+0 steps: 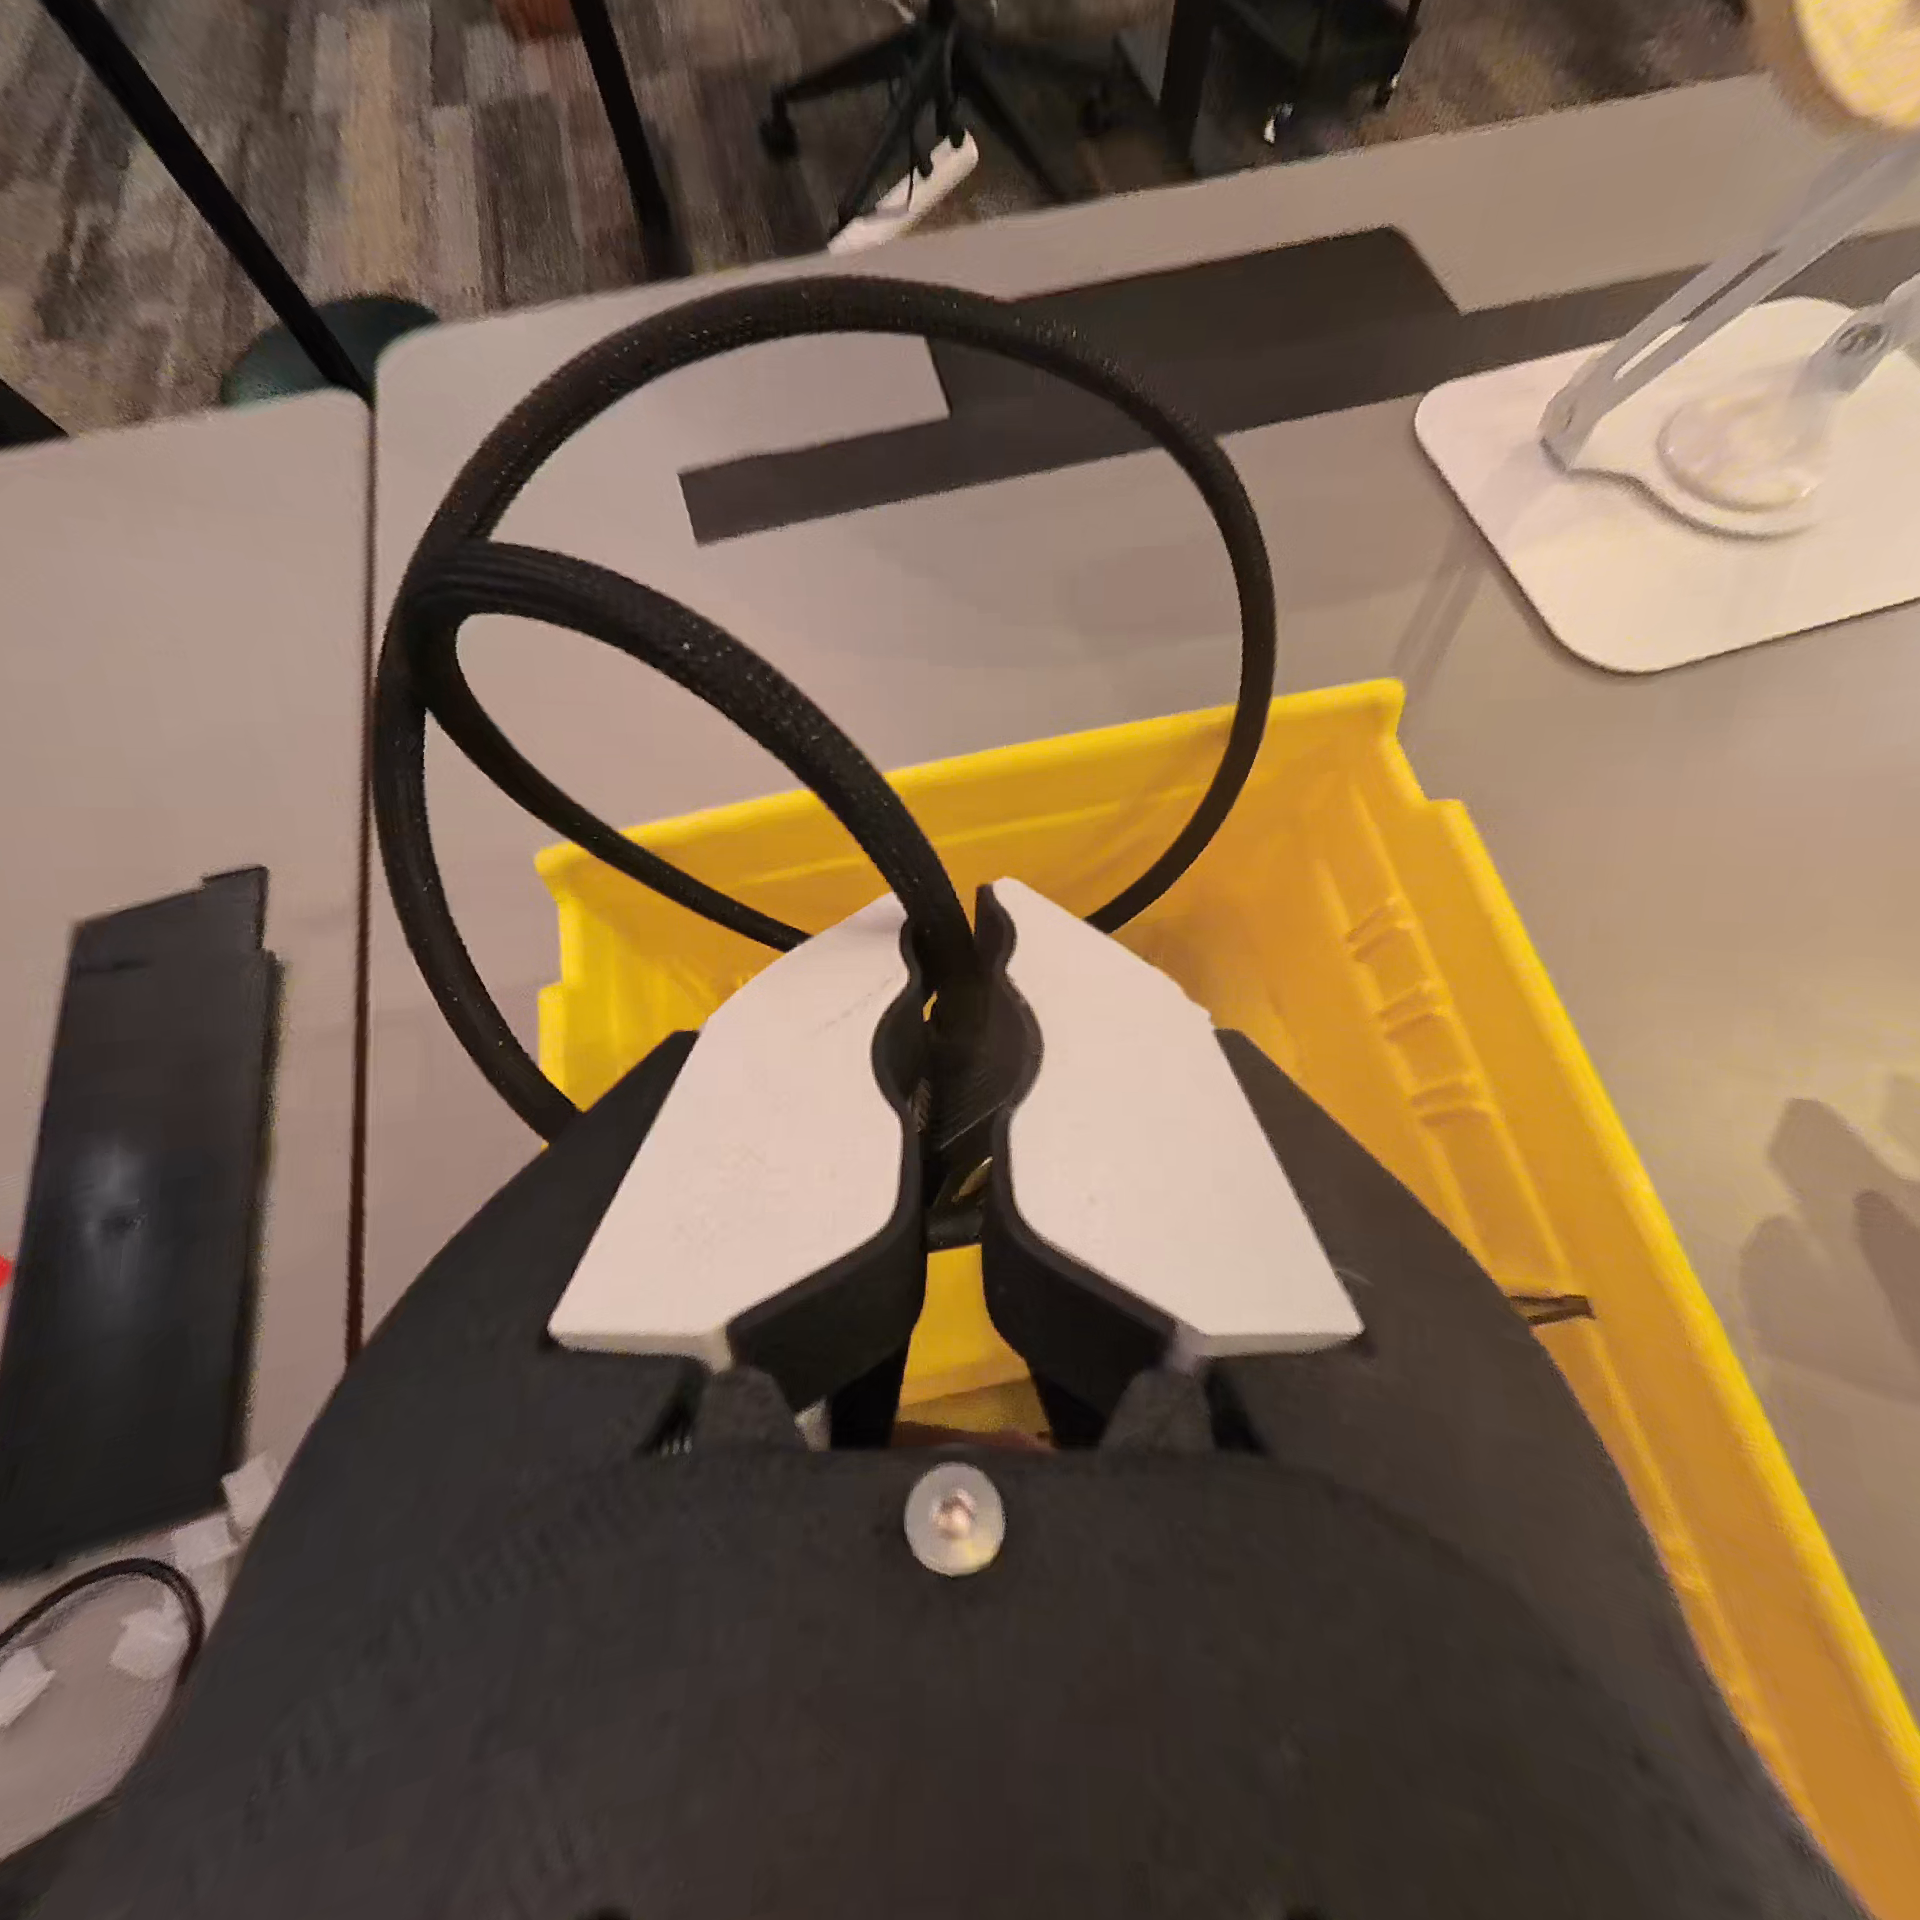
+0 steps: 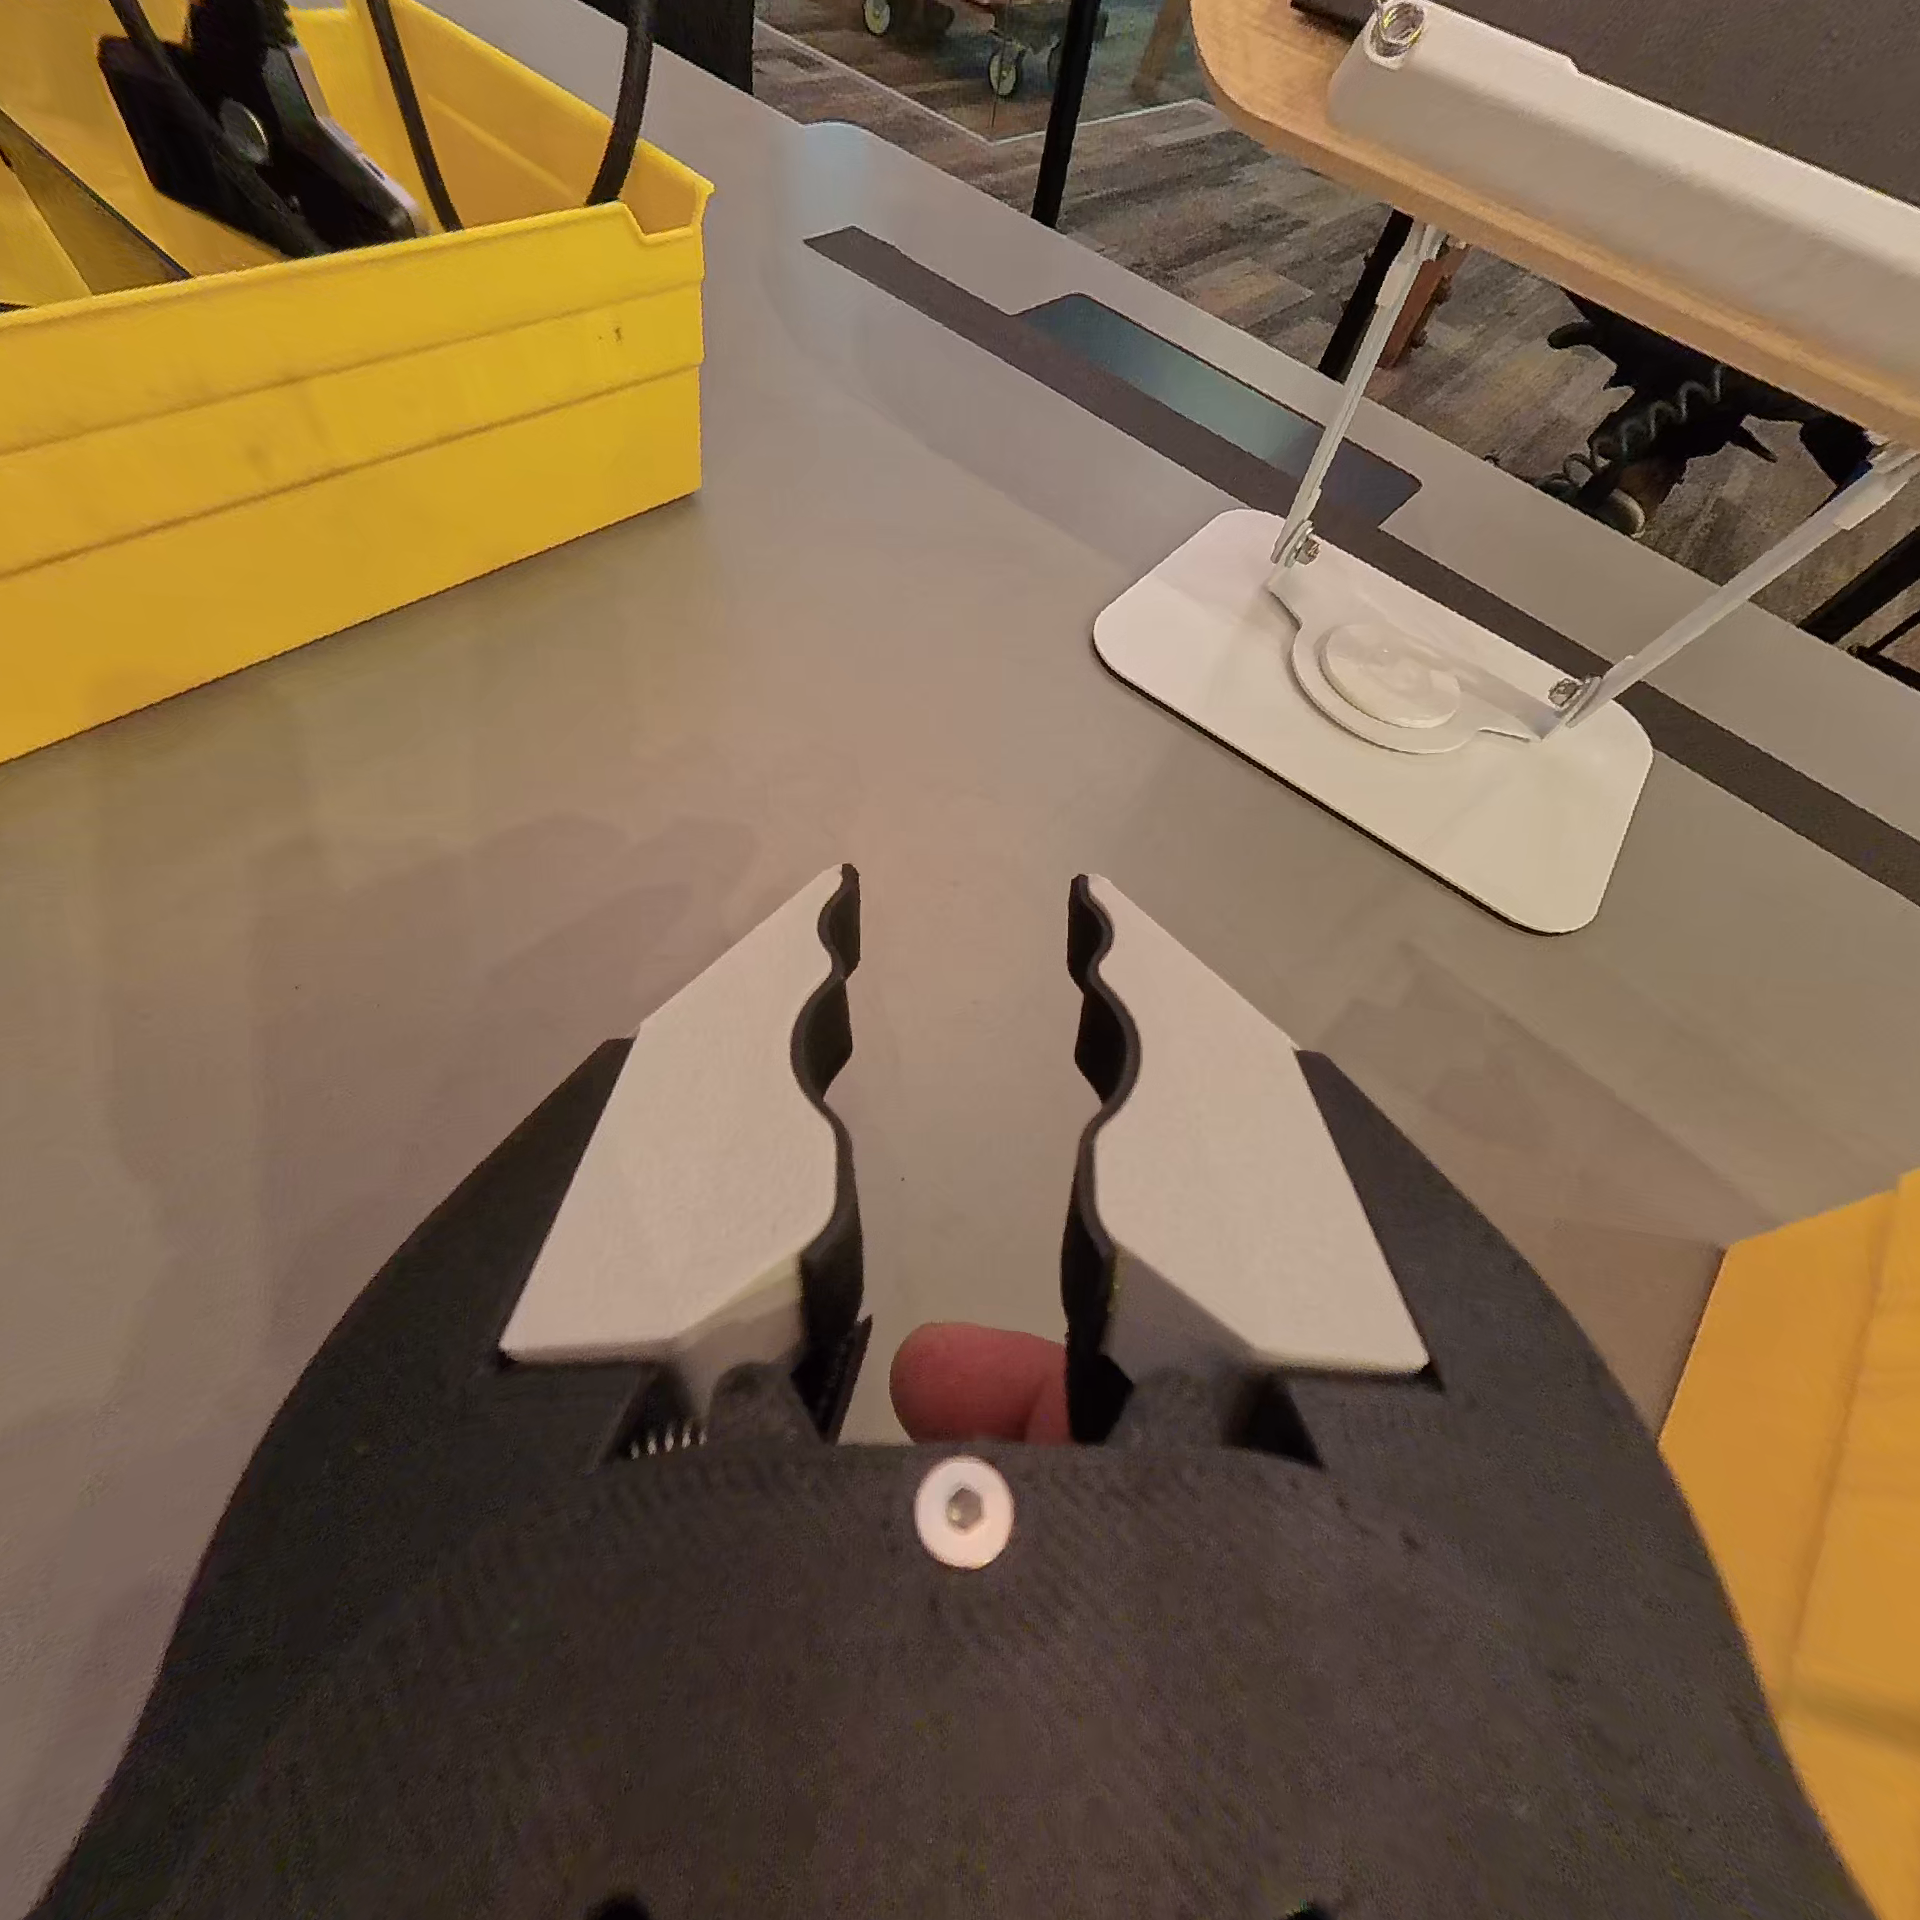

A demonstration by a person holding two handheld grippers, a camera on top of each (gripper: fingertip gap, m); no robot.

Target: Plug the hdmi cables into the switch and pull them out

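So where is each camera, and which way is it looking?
Left wrist view: sits on the left gripper, looking down over the yellow bin; its fingers pinch the black cable.
Right wrist view: sits on the right gripper, looking low across the grey table; fingers open, a fingertip shows behind them.
Both see the bin, table and white stand.

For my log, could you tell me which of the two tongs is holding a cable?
The left tongs, shut on the black braided cable above the yellow bin; the right tongs are open and empty.
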